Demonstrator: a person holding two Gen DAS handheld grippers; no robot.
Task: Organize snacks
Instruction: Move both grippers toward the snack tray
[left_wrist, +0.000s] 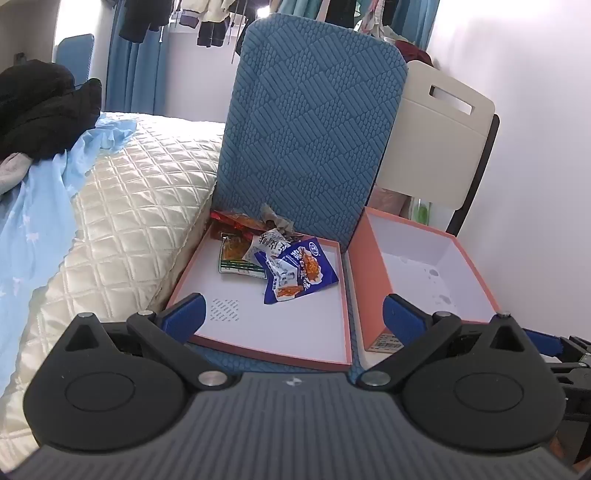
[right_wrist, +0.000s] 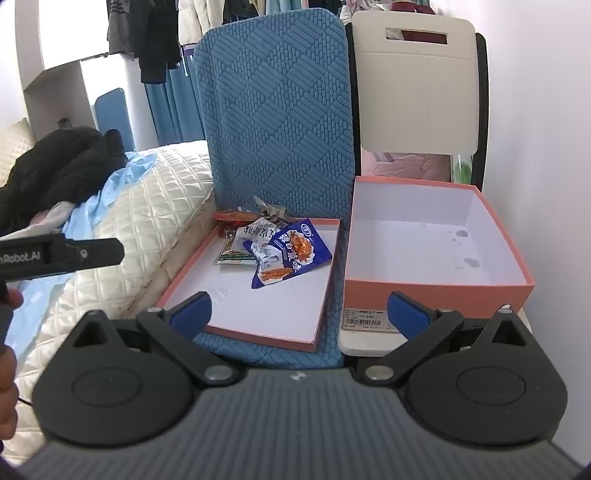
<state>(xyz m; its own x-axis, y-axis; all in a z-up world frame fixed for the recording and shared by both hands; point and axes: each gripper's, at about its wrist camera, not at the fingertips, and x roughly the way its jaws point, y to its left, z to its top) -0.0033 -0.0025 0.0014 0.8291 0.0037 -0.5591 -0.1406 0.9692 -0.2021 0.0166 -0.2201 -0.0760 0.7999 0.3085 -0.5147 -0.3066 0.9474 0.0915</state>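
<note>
Several snack packets lie piled at the far end of a shallow orange box lid (left_wrist: 295, 354) (right_wrist: 258, 338) on a blue chair seat. On top is a blue packet (left_wrist: 299, 273) (right_wrist: 291, 258), with a white one (left_wrist: 267, 245) (right_wrist: 255, 232), a green one (left_wrist: 236, 258) and a red-orange one (left_wrist: 236, 219) (right_wrist: 236, 216) behind it. An empty deep orange box (left_wrist: 369, 280) (right_wrist: 436, 295) stands to the right. My left gripper (left_wrist: 295, 314) is open and empty over the lid's near edge. My right gripper (right_wrist: 299, 314) is open and empty between lid and box.
The blue chair back (left_wrist: 314, 129) (right_wrist: 277, 118) rises behind the lid. A white chair (left_wrist: 436, 133) (right_wrist: 413, 81) holds the deep box. A quilted bed (left_wrist: 129, 206) with dark clothes lies to the left. The left gripper's body (right_wrist: 62, 253) shows in the right wrist view.
</note>
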